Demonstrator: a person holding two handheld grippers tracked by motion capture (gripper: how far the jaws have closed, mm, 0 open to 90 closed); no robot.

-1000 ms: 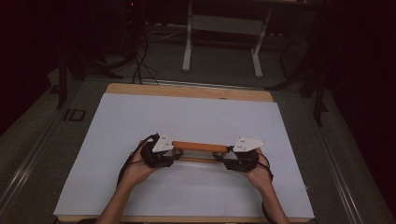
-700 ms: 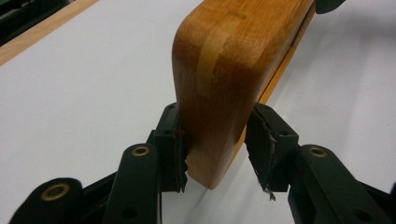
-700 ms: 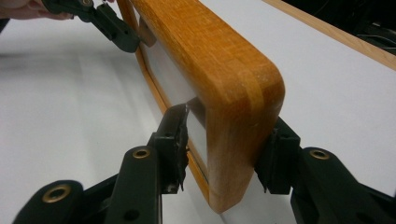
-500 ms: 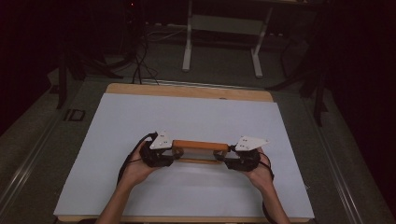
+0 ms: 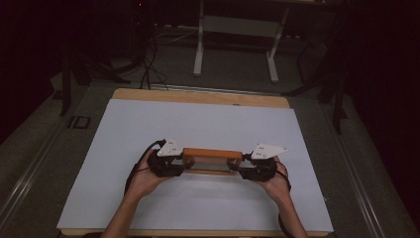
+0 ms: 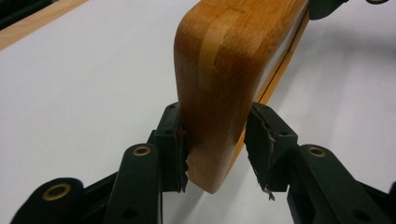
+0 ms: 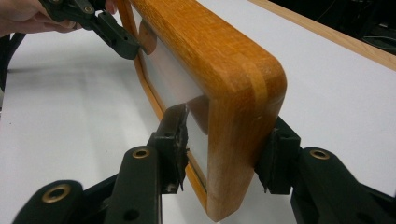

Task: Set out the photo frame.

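- A wooden frame stands on edge near the middle of the white table, a little toward the person's side, its long side running left to right.
- The left gripper is at the frame's left end, the right gripper at its right end; each is held in a hand coming in from the bottom of the high view.
- In the left gripper view, the frame's rounded end sits between the two black jaws. The left jaw's pad presses the wood; the right jaw's pad appears to touch it higher up, with a sliver of gap lower down, so the grasp looks clenched on the frame, though I cannot be sure of full contact on that side.
- In the right gripper view, the jaws are clamped on the frame's other end: one pad lies on the pale panel set inside the wood, the other presses the outer face.
- Farther off in that same view, the left gripper's jaw bites the far end of the frame, with the person's hand behind it.
- The frame's lower edge is at or just above the table; the pictures do not settle which.
- A wooden strip edges the table at the far side.
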